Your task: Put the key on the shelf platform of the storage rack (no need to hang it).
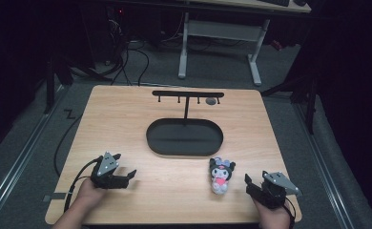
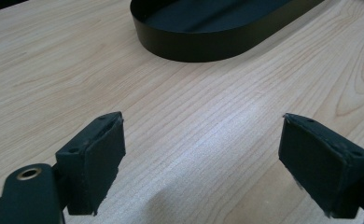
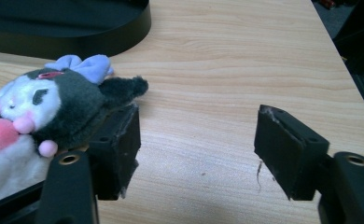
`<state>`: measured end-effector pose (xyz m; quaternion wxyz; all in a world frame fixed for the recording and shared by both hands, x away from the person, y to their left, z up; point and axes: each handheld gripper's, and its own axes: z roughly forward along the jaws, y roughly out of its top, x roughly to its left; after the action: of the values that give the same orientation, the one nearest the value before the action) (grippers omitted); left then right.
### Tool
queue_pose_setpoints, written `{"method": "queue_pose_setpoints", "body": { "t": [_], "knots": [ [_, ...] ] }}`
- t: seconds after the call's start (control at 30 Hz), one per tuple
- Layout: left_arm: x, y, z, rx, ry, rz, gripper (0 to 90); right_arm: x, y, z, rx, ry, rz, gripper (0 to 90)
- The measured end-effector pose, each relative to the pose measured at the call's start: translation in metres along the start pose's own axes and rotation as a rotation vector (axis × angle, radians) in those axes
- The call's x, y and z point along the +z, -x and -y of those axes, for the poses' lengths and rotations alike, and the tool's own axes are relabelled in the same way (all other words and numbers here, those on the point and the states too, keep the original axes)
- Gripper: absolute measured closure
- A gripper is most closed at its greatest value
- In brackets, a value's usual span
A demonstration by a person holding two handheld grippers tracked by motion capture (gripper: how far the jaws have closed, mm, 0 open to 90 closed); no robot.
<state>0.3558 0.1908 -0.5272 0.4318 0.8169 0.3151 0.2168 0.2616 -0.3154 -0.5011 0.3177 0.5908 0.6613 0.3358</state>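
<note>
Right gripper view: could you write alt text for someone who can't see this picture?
A small plush toy with a dark hood, white face, lilac bow and pink front lies on a light wooden table, just outside the left of two open black jaws of the right gripper, with bare wood between the jaws. The edge of a black oval tray sits behind the toy.

A fuzzy cloth plush toy [image 3: 45,112] lies on the smooth pale wood table [image 1: 127,124] near a matt black tray [image 1: 184,138].

One plush toy [image 1: 222,175], one oval tray [image 1: 184,137], two claws.
</note>
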Motion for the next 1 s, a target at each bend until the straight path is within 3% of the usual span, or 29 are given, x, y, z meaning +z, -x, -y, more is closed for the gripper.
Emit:
{"method": "queue_pose_setpoints", "body": {
  "t": [0.33, 0.53, 0.73, 0.9, 1.0],
  "knots": [
    [-0.001, 0.001, 0.000, 0.010, -0.005, 0.002, 15.4, 0.004, -0.004, 0.001, -0.006, -0.016, -0.011, 28.6],
    [-0.001, 0.001, 0.000, 0.011, -0.007, 0.003, 15.4, 0.004, -0.008, 0.002, -0.025, -0.004, -0.025, 34.4],
    [0.000, 0.001, 0.000, 0.010, -0.005, 0.003, 15.4, -0.006, -0.019, -0.002, -0.026, -0.003, -0.064, 53.0],
    [0.000, 0.001, 0.000, 0.008, -0.006, 0.002, 15.4, -0.014, -0.037, -0.008, -0.061, 0.021, -0.159, 86.6],
    [0.000, 0.001, 0.000, 0.008, -0.007, 0.003, 15.4, -0.023, -0.055, -0.007, -0.098, 0.041, -0.196, 90.0]
  ]
}}
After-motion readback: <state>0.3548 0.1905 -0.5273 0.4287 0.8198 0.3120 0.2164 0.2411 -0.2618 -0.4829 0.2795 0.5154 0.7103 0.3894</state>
